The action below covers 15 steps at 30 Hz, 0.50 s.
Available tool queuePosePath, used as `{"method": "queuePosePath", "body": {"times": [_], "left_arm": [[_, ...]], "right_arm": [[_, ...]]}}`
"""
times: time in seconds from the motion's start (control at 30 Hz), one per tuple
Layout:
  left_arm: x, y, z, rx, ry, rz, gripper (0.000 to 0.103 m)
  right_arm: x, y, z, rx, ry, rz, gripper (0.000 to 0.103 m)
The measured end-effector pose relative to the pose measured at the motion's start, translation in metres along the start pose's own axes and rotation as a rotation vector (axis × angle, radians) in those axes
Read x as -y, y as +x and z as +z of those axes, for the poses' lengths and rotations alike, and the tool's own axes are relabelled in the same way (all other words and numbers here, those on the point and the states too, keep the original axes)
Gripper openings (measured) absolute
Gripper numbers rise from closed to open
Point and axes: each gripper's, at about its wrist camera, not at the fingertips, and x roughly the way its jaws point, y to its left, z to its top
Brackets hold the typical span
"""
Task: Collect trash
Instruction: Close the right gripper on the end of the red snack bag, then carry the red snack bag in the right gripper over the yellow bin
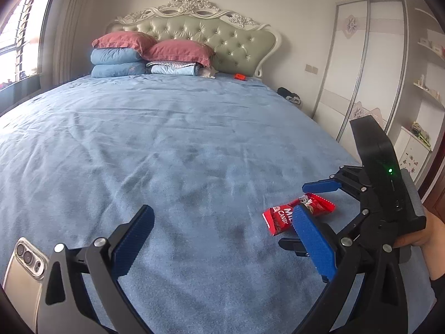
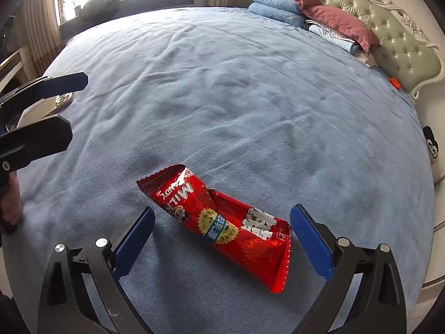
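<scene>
The right gripper point(image 2: 221, 232) hovers over the red candy wrapper point(image 2: 219, 222) on the bed point(image 2: 222, 97), fingers spread either side; next, lower and pinch. The left gripper point(image 1: 222, 239) waits, spread.

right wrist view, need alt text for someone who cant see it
A red candy wrapper lies on a blue bedspread, between the open fingers of the right gripper. The left gripper shows at the left edge, pillows behind.

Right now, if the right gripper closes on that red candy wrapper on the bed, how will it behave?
The red candy wrapper looks creased and partly collapsed, so it will probably crumple between the open right gripper pads rather than resist. Its glossy film may slip. It seems light, and the soft blue bedspread may give underneath.
</scene>
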Motion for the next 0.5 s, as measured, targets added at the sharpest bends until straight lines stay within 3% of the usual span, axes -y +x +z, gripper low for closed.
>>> {"method": "queuePosePath", "body": {"times": [0.1, 0.23, 0.33, 0.5], "left_arm": [[0.001, 0.000, -0.001, -0.004, 0.003, 0.003, 0.099], [0.004, 0.000, -0.002, -0.011, 0.001, 0.007, 0.099], [0.008, -0.002, -0.003, -0.012, 0.005, 0.001, 0.099], [0.016, -0.008, -0.006, -0.013, 0.009, -0.006, 0.099]], "right_arm": [[0.000, -0.001, -0.003, 0.017, 0.024, 0.035, 0.073], [0.009, -0.011, -0.008, 0.045, 0.122, 0.100, 0.026], [0.021, -0.019, -0.017, 0.060, 0.231, 0.121, 0.023], [0.019, -0.039, -0.036, 0.099, 0.260, 0.100, 0.023]]}}
